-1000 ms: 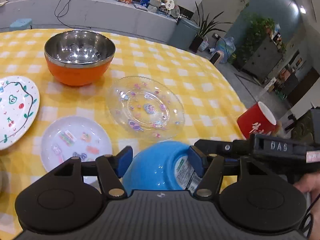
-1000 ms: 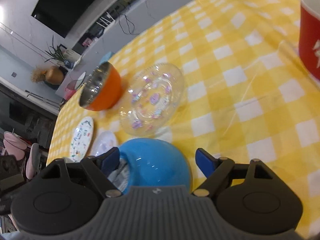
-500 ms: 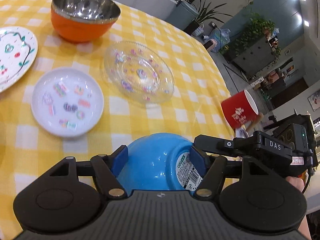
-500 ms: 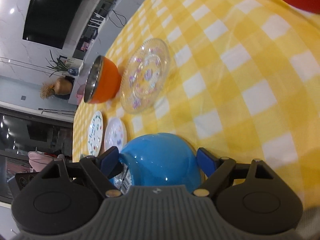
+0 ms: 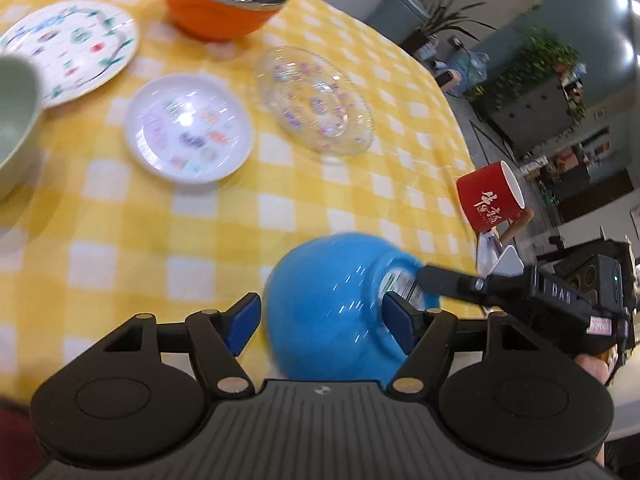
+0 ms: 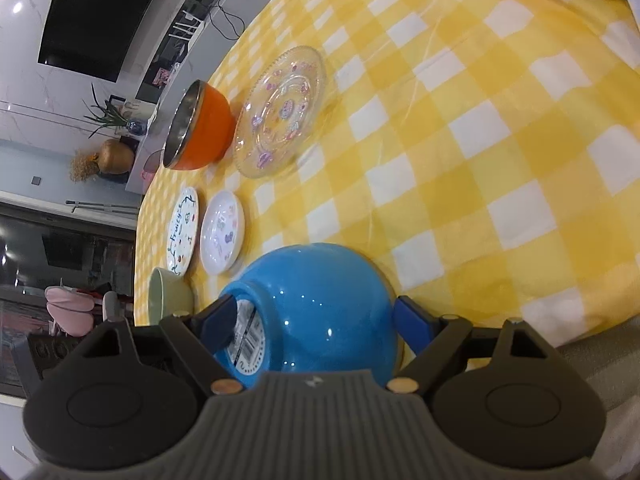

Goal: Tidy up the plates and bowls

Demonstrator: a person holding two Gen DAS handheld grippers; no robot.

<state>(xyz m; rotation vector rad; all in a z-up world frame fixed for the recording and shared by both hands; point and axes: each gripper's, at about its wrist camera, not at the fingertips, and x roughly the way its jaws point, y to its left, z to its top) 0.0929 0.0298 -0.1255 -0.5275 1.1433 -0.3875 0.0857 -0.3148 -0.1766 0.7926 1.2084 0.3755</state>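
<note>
Along your left wrist view, the far left edge shows a pale green bowl (image 5: 12, 120), smooth and matte, cut off by the frame. Beside it lies a white ceramic plate (image 5: 76, 44) with a painted vine border. Next comes a small round white dish (image 5: 188, 132), glossy, with little coloured motifs. Behind it stands an orange bowl (image 5: 220, 16) with a shiny steel lining, upright. Right of the dish sits a clear glass plate (image 5: 316, 100) with a beaded rim and purple flecks. All of them rest on the yellow-and-white checked tablecloth (image 5: 120, 220).

The blue bowl (image 5: 328, 304), glossy plastic and round, is at the near edge of the table, between the fingers of both tools. It is turned over: its domed outside faces up. Its axis is tilted, so the flat base with the barcode label points right in this view and left in your right wrist view.

Your left gripper (image 5: 320, 316) has just been opening its jaws. They stand wide around the bowl, with a sliver of cloth between the left blue pad and the bowl wall.

Your right gripper (image 6: 316, 320) also straddles the bowl, spread wide. One pad lies over the labelled base and the other is just beside the rim. You cannot tell from here whether they press.

A red mug (image 5: 490, 196) with white characters stands further right, near the table edge.
</note>
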